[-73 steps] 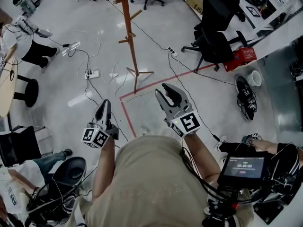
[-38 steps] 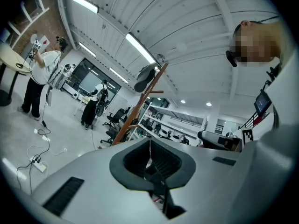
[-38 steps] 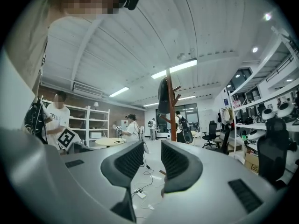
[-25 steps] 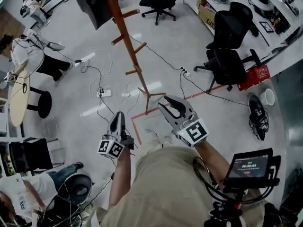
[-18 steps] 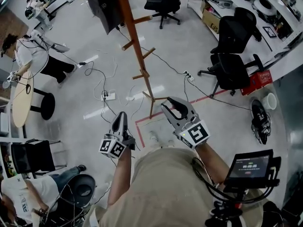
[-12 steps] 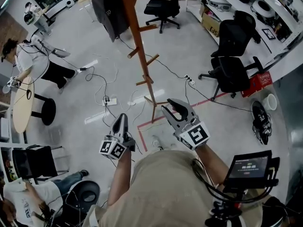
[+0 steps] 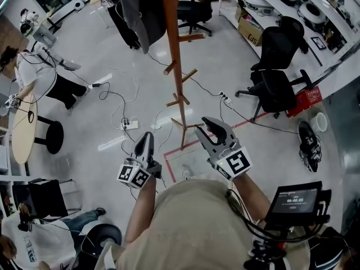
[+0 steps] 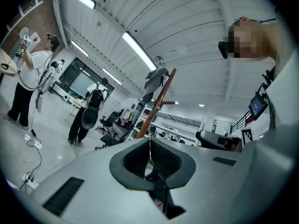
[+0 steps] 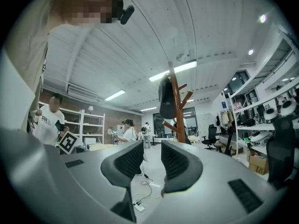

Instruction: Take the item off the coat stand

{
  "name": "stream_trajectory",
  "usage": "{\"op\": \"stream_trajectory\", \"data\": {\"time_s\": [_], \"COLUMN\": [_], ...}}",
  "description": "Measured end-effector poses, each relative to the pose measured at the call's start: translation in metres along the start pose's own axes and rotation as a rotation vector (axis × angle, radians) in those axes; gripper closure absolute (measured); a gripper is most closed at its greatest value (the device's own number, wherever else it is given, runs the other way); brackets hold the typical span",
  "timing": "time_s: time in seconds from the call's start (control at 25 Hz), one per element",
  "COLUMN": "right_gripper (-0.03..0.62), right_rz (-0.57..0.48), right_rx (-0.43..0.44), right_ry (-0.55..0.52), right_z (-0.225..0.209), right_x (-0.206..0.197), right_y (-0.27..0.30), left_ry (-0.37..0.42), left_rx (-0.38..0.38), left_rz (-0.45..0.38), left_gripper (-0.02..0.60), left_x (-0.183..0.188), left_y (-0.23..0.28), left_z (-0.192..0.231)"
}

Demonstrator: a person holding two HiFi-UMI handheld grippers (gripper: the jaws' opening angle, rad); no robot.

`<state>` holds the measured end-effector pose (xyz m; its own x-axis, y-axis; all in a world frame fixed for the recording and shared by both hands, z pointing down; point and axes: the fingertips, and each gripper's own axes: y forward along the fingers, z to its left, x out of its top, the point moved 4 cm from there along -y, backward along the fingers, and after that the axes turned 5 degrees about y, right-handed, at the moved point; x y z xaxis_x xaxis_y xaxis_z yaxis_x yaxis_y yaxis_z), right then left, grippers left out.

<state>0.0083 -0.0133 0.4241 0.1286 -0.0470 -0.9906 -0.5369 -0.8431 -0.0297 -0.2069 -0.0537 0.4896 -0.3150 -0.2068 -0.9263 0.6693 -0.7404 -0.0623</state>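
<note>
Head view crops the garment (image 7: pixel 143 13); right gripper view shows it whole.

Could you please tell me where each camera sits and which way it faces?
Head view: on the person's head, facing steeply down at the coat stand; torso, left gripper, right gripper show.
Left gripper view: on the left gripper, facing along its shut jaws, up toward the coat stand; torso at right.
Right gripper view: on the right gripper, facing along its open jaws toward the coat stand; torso at left.
Shared: all three show the coat stand's hanging dark garment.
</note>
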Motion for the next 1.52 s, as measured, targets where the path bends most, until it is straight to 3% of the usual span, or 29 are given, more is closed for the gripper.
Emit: {"op": "stream_trajectory", "data": {"time_s": [0.36,0.8,1.24,1.52], "right_gripper": [0.482,0.482,0.482,0.482], "right_rz": [-0.015,-0.030,0.009,0.009], "right_rx": [-0.029,-0.030,0.024,0.095], "right_ry": [-0.011,-0.001,0.030,0.032], "right_z": [0.003,-0.010,-0.062,-0.097], "right_x": [-0.003,0.007,0.010,0.021], "right_y": [0.020,0.027,0.040,0.051], "left_ry": [0.007,0.038,0.033,0.075], "left_rx": [-0.039,-0.034,0.045,0.103], "left_rz": [-0.010,-0.047,-0.044,-0.071], "left_gripper": [0.561,0.561,0.561,0.561], "left_x": [0.007,0.029,0.028,0.031], "left_y": [0.007,0.026,0.061,0.093], "left_z": [0.023,0.017,0.009,-0.001]}}
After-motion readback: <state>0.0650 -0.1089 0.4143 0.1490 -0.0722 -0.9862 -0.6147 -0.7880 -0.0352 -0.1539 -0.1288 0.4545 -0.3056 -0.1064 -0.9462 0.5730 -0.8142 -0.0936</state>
